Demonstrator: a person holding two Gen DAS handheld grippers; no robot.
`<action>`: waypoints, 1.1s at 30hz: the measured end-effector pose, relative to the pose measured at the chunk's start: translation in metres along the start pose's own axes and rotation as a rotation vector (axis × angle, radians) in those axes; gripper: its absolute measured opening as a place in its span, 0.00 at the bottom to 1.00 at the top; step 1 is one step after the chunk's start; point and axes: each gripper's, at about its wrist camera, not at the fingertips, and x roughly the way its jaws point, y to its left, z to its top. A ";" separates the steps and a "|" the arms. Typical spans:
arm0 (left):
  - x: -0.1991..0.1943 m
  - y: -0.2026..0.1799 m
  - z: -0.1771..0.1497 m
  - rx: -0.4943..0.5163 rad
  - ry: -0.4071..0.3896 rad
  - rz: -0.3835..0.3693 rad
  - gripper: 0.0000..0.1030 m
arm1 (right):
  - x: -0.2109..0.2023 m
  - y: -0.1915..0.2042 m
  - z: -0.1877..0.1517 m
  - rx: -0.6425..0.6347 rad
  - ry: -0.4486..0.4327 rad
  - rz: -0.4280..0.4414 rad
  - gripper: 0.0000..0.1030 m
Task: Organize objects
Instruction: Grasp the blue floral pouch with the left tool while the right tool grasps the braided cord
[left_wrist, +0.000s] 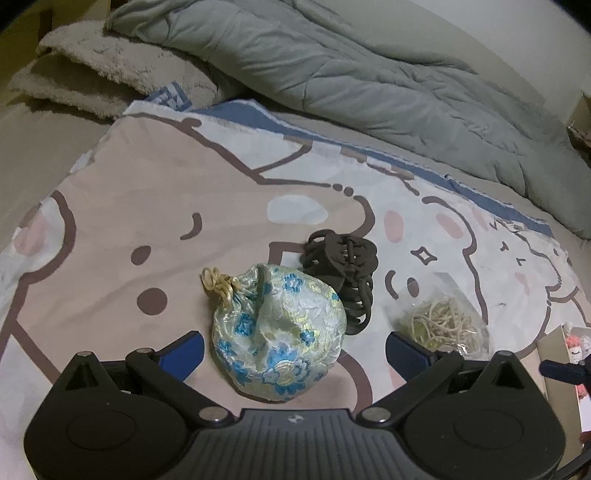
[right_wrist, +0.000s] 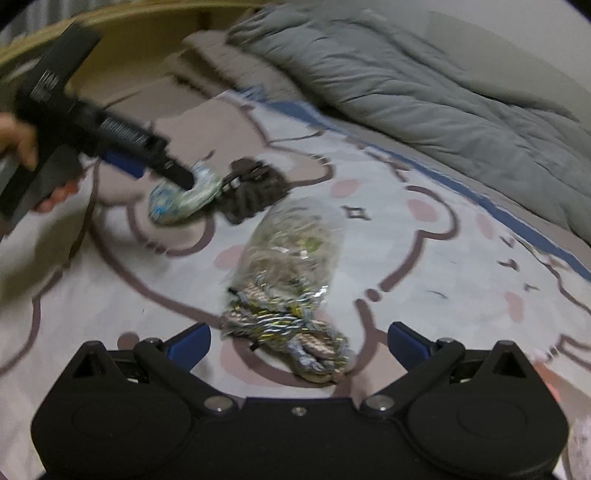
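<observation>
Brocade pouch (left_wrist: 279, 334) on bedspread (left_wrist: 147, 192), centred between wide-open left tool (left_wrist: 295, 349), nothing gripped; lined up for grasp. Hair claw (left_wrist: 343, 277) touching beyond. Bag of bands (right_wrist: 291, 254) ahead of right tool (right_wrist: 299, 345), wide open, empty.

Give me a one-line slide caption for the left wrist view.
Open left gripper straddles blue-flowered brocade drawstring pouch beside dark brown plastic claw clip.
</observation>
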 end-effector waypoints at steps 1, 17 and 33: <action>0.003 0.000 0.000 -0.003 0.006 -0.001 1.00 | 0.003 0.003 0.000 -0.015 0.001 0.001 1.00; 0.039 -0.012 0.001 0.018 0.072 0.052 0.99 | 0.029 0.022 -0.001 -0.252 0.050 -0.052 0.52; 0.022 -0.013 0.008 0.036 0.079 0.100 0.55 | 0.013 0.017 0.002 -0.136 0.058 -0.030 0.47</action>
